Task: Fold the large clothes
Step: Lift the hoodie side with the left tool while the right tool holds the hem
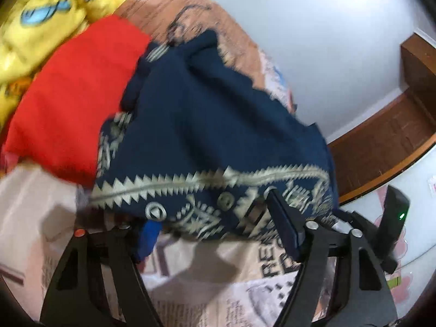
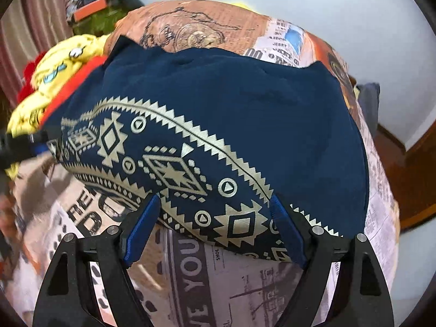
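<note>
A navy garment [image 1: 207, 125] with a cream geometric border lies on a newspaper-print bedsheet [image 1: 218, 286]; it also fills the right wrist view [image 2: 245, 114]. My left gripper [image 1: 209, 218] is open, its fingers wide apart at the garment's near patterned hem, the left finger partly hidden under the cloth. My right gripper [image 2: 215, 212] is open, its blue-padded fingers [image 2: 141, 229] spread on either side of the patterned hem [image 2: 234, 226]. The left gripper shows blurred at the left edge of the right wrist view [image 2: 24, 144].
A red cloth [image 1: 73, 103] and a yellow cartoon plush [image 1: 41, 19] lie left of the garment. A black device with a green light [image 1: 392, 218] stands at the right. A wooden ledge [image 1: 387, 141] and white wall lie beyond the bed's edge.
</note>
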A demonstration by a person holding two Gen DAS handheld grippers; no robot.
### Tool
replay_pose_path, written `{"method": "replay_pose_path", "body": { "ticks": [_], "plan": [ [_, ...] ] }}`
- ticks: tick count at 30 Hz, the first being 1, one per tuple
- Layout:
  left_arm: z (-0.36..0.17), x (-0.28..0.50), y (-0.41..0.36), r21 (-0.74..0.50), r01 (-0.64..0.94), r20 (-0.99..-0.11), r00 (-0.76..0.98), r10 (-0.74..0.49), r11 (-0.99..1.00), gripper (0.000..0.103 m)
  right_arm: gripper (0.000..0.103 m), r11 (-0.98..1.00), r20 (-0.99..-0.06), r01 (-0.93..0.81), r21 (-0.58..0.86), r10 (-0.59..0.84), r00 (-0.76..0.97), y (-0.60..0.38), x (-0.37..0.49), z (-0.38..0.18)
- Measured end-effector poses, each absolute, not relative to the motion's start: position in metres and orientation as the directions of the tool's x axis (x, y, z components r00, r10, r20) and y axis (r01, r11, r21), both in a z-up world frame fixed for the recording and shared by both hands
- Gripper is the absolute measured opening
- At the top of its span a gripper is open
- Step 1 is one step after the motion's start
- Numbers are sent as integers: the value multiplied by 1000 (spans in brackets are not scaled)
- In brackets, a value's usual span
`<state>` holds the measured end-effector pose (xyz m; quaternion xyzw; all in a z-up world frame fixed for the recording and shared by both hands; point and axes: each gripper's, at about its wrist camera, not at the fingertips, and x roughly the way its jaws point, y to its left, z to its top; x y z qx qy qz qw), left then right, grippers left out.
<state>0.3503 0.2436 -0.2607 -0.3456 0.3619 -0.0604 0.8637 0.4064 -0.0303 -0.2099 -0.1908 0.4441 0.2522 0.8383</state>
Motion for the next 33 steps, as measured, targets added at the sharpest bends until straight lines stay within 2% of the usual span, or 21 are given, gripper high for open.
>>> {"method": "replay_pose_path", "body": {
  "ticks": [6, 12, 23, 26, 28, 30, 33],
  "plan": [
    [-237, 350, 251, -699, -90, -470, 805, -362, 709, 66, 81, 811, -846, -584, -41, 282, 452, -37, 411, -208],
    [-293, 354, 253, -742, -206, -556, 722, -412, 638, 66, 82, 813, -845, -580, -46, 278, 457, -33, 412, -211],
    [-281, 381, 260, -777, -151, -457, 803, -383, 611, 66, 82, 815, -844, -578, -35, 285, 454, -35, 413, -211],
    [-306, 398, 270, -784, -236, -515, 764, -389, 574, 56, 82, 820, -848, -572, -25, 286, 446, -36, 414, -208],
    [-314, 401, 276, -806, -245, -502, 766, -403, 538, 47, 82, 822, -850, -569, -12, 292, 439, -36, 416, -204],
    [-306, 399, 276, -797, -240, -498, 781, -377, 555, 34, 82, 826, -842, -564, 15, 314, 439, -38, 417, -194],
    [-286, 397, 276, -766, -242, -506, 797, -328, 595, 21, 82, 830, -819, -556, 44, 348, 456, -39, 421, -177]
  ]
}}
